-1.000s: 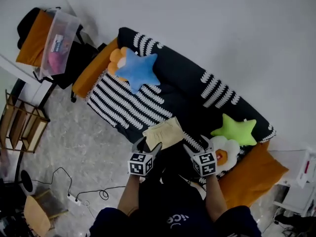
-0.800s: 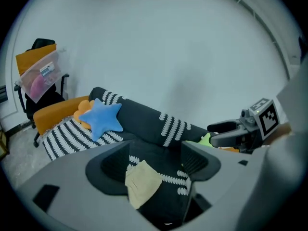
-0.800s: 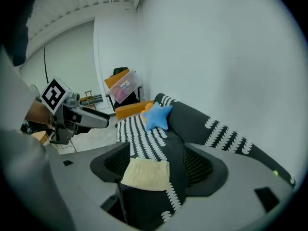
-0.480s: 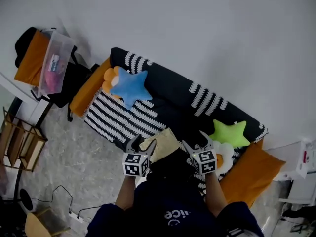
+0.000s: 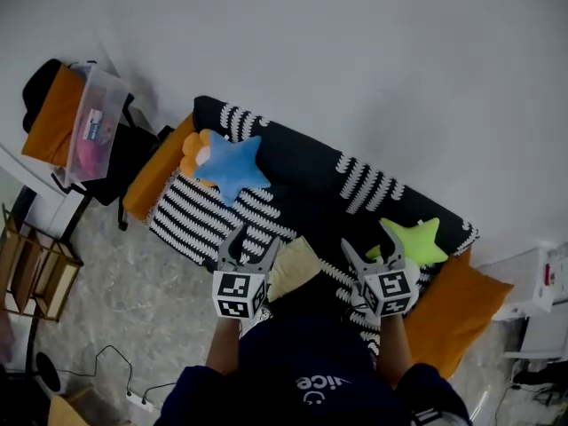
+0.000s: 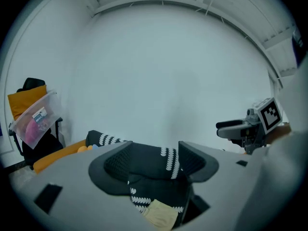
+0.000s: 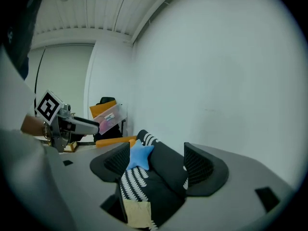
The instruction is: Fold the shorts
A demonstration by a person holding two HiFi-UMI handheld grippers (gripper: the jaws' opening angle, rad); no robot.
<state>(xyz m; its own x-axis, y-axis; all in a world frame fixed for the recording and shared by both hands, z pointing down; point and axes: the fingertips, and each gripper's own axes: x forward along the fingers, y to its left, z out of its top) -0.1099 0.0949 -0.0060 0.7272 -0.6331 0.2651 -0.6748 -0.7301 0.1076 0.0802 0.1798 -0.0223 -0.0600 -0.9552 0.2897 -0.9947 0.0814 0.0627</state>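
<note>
Shorts (image 5: pixel 293 270): pale yellow cloth, down on the sofa seat, below and ahead of both tools, in the gap between them. Nearer the left gripper (image 5: pixel 253 241) and partly hidden behind it in the head view. Seen through each tool's jaw gap as a flat, squarish packet with straight edges, so probably folded already, judging by shape alone.

Expect light, limp, thin fabric: no stiffness, not fragile, little slip on the textured cover. Likely to sag and fall open if lifted by one corner. Best pinched at two corners of one edge, one tool per corner, or through all layers at a folded edge to keep the stack together.

Left gripper: held up off the seat, jaws spread, just been closing a little, nothing between them. Right gripper (image 5: pixel 370 242): level with it, well apart to the side, jaws spread wide, empty too. Dark meshed pads (image 6: pixel 118 163) on grey bodies, marker cube (image 5: pixel 236 295) behind each.

Sofa (image 5: pixel 302 162): under both tools, soft black cover with white dash stripes, orange upholstery (image 5: pixel 453 313) showing at the ends. Blue star cushion (image 5: pixel 232 160), plush, beyond the left gripper, with orange flower cushion (image 5: pixel 188 153) tucked behind it. Green star cushion (image 5: pixel 415 240) just beyond the right gripper. Plain white wall (image 5: pixel 355 60) behind; clear plastic bin (image 5: pixel 89 122) far off to the left gripper's side
</note>
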